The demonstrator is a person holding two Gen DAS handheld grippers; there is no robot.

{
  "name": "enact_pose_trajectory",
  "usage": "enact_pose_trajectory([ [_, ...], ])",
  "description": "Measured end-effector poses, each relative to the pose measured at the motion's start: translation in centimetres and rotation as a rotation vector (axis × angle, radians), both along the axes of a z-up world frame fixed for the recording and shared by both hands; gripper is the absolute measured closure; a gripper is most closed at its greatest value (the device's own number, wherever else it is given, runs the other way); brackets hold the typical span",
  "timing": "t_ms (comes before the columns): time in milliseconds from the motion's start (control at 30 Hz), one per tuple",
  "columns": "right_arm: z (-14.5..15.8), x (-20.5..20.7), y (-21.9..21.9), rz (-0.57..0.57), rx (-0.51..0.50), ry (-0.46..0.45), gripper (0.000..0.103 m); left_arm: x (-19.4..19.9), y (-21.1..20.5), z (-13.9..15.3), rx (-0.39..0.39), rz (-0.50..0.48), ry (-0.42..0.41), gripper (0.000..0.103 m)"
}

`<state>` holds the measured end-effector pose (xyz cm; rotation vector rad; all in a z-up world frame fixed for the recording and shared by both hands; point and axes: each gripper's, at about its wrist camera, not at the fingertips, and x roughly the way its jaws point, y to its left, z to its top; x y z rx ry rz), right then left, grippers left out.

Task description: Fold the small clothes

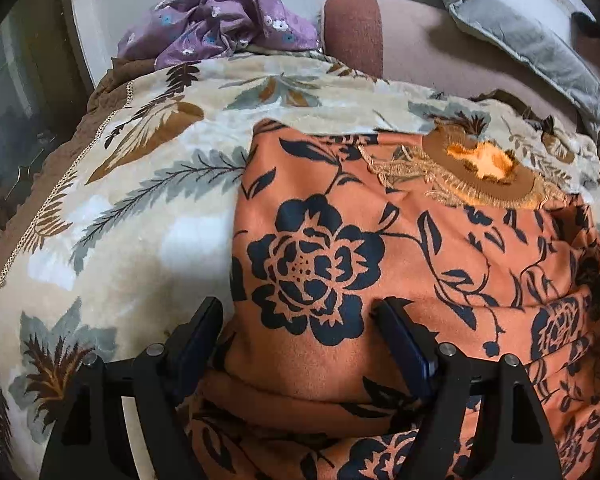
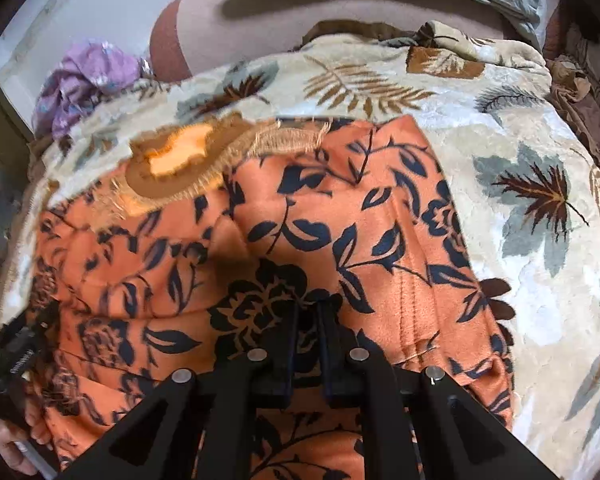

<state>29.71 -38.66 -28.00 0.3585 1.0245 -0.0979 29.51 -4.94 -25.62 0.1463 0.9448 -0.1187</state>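
An orange garment with dark navy flowers [image 1: 380, 248] lies folded in layers on a cream leaf-print blanket [image 1: 132, 184]. It has a brown embroidered neckline [image 1: 476, 168] at its far end. My left gripper [image 1: 300, 312] is open, its fingers straddling the garment's near left part. In the right wrist view the same garment [image 2: 300, 216] fills the middle, neckline [image 2: 180, 168] at the far left. My right gripper [image 2: 309, 308] has its jaws nearly together, pinching a fold of the orange cloth.
A crumpled purple floral cloth [image 1: 220, 20] lies at the far left of the blanket, also in the right wrist view [image 2: 88, 76]. A brown cushion [image 1: 354, 28] and a grey pillow [image 1: 520, 36] sit behind. The blanket [image 2: 520, 200] extends right of the garment.
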Motion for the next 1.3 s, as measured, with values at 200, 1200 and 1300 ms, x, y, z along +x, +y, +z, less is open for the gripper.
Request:
enact_pose_trajectory([
  [200,-1.6,1.1,-1.8,-0.055,-0.007,0.030,0.091,0.2,-0.2,-0.1,-0.023,-0.020,0.016,0.022],
  [1200,-2.3,1.2,-0.8,0.000,0.105,0.089,0.090,0.1,-0.4,-0.7,0.011,-0.026,0.016,0.020],
  [1300,-2.0,1.0,-0.9,-0.017,0.118,0.063,0.090,0.1,-0.4,-0.7,0.012,-0.028,0.016,0.020],
])
